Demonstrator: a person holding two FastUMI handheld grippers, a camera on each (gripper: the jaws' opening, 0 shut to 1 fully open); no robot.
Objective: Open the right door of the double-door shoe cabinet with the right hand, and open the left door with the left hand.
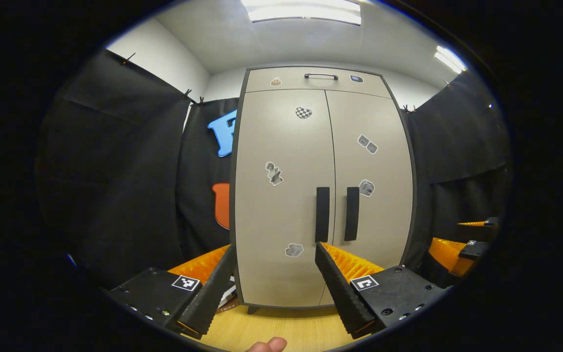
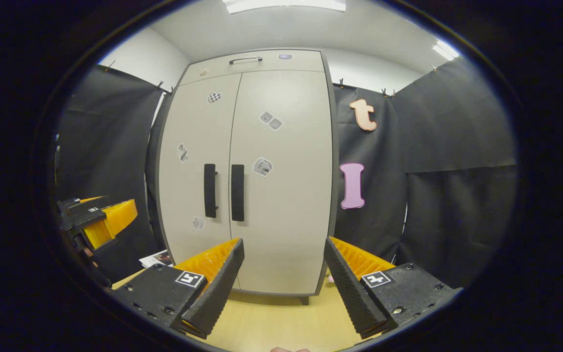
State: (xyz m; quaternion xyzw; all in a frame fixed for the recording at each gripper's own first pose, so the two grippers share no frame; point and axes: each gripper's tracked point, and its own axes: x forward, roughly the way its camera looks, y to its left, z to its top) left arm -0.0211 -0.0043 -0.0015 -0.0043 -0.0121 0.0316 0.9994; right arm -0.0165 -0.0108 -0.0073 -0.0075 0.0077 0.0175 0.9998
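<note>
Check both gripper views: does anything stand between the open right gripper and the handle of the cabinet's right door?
Nothing visible does. The right gripper is open, facing the closed cabinet; the right door handle is bare, with open space before it. The left gripper is off to the side.

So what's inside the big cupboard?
You can't see inside: both doors of the cupboard are closed, with the two handles side by side. Only stickers show on the front.
</note>
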